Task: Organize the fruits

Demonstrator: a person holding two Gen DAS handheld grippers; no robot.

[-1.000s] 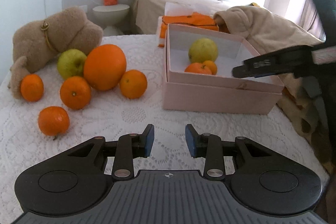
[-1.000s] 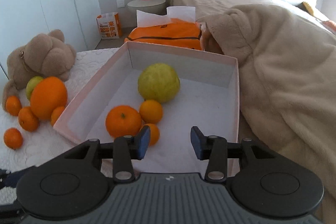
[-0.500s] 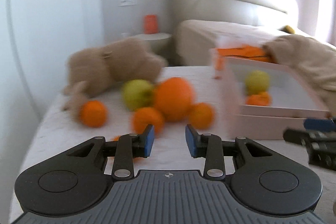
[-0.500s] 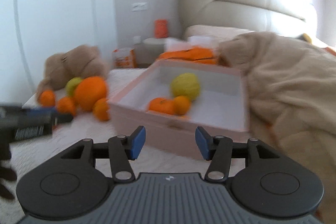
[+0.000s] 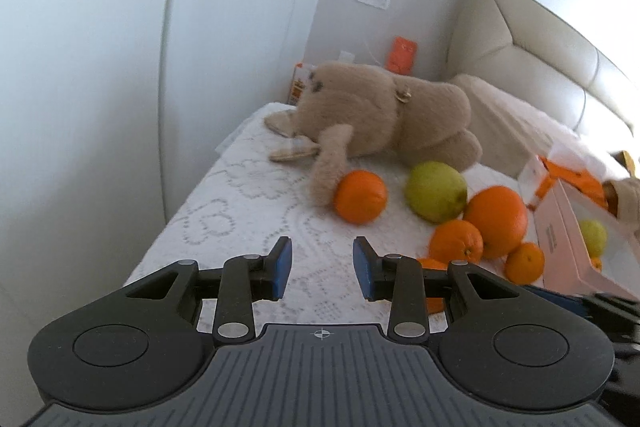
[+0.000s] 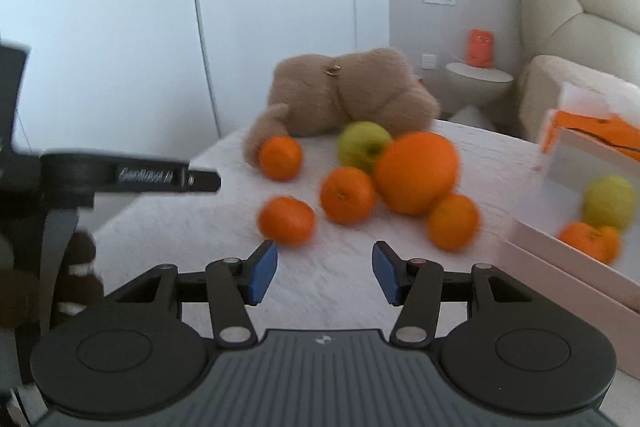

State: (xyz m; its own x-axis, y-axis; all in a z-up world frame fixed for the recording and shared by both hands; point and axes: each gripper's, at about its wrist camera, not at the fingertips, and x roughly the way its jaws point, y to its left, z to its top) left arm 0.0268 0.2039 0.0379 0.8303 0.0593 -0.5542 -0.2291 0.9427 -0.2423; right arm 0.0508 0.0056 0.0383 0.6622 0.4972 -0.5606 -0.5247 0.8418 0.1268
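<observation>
Two tools, left tool (image 5: pixel 322 267) and right tool (image 6: pixel 325 273), both released, empty, near oranges (image 6: pixel 416 171)

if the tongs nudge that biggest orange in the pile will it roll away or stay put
The biggest orange is round, so it would probably roll easily on the flat lace cloth. The smaller oranges and green apple touching it may block it or get knocked loose. Its size suggests it is fairly heavy.

Orange citrus (image 6: pixel 416 171), green apple (image 6: pixel 362 143), tan plush (image 6: pixel 352 91), white lace cloth (image 5: pixel 240 195).
</observation>
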